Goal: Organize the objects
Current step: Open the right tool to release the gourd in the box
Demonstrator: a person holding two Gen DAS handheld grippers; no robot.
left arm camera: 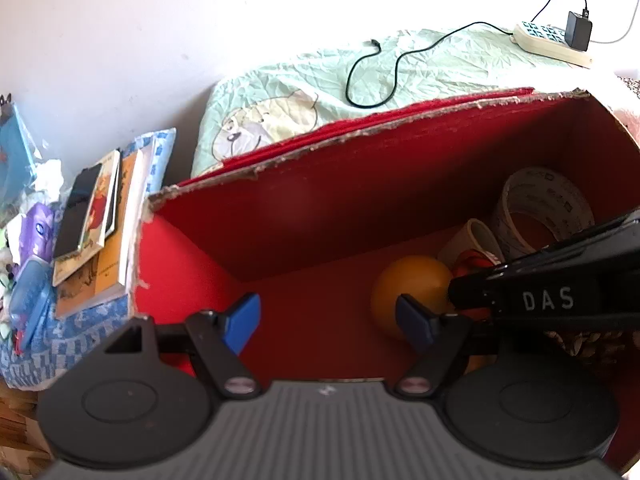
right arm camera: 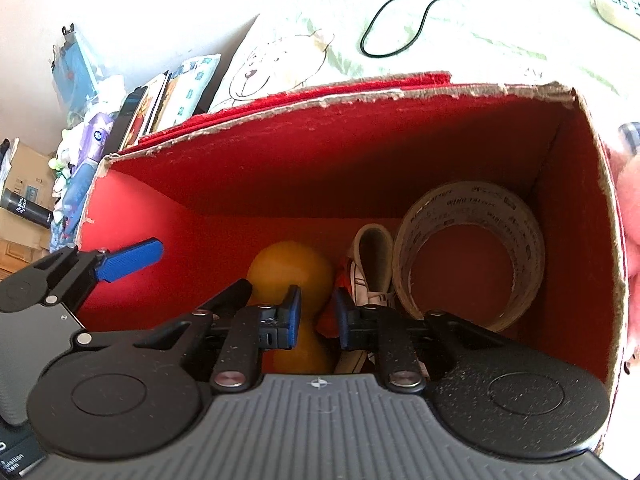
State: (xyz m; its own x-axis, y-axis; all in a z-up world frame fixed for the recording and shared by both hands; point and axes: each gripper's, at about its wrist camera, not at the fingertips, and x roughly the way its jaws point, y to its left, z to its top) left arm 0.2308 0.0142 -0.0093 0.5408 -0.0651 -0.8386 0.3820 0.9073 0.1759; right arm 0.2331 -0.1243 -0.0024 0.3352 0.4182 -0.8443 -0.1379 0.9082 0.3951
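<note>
A red cardboard box (left arm camera: 360,132) with a torn rim stands open on a bed. In its right half lie an orange ball (left arm camera: 412,284), a small tape roll (left arm camera: 476,240) and a large tape roll (left arm camera: 544,208). My left gripper (left arm camera: 330,322) hangs open over the bare left part of the box floor, holding nothing. My right gripper (right arm camera: 318,316) is low inside the box (right arm camera: 320,100), its jaws a narrow gap apart. It hangs just above the ball (right arm camera: 292,276) and a red-orange item (right arm camera: 340,280). Nothing shows clamped between them. The large roll (right arm camera: 472,248) leans in the right corner.
Left of the box, books (left arm camera: 100,224) and small clutter (left arm camera: 32,240) pile on a blue checked cloth. Behind the box lie a pale green bedsheet (left arm camera: 440,68), a black cable (left arm camera: 380,76) and a power strip (left arm camera: 552,42). A person's hand (right arm camera: 630,220) is against the box's right wall.
</note>
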